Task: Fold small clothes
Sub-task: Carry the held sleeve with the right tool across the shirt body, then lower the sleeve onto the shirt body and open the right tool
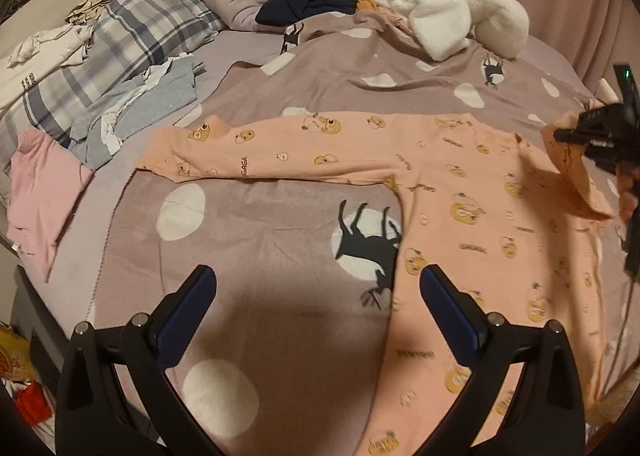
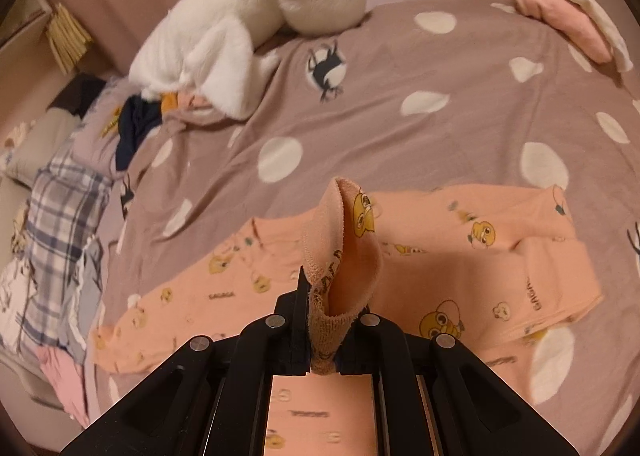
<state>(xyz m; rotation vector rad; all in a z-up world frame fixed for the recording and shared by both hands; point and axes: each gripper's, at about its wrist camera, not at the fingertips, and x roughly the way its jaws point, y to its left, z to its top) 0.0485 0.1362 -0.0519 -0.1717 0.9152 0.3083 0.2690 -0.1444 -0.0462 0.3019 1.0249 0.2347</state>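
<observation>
A peach long-sleeved top (image 1: 460,191) printed with yellow cartoon figures lies flat on a mauve spotted blanket (image 1: 280,223). One sleeve (image 1: 248,151) stretches out to the left. My left gripper (image 1: 318,288) hangs open above the blanket at the top's lower left edge, with nothing between its blue pads. My right gripper (image 2: 324,320) is shut on the cuff (image 2: 344,252) of the other sleeve, which stands up out of the jaws. In the left wrist view the right gripper (image 1: 592,135) holds that sleeve lifted at the far right. The top (image 2: 480,256) spreads below it.
A white plush toy (image 1: 432,11) and dark clothes (image 1: 308,3) lie at the back of the bed. Grey, white and pink garments (image 1: 44,191) and a plaid pillow (image 1: 120,39) sit at the left. Folded pink and cream items (image 2: 568,23) rest at the far right.
</observation>
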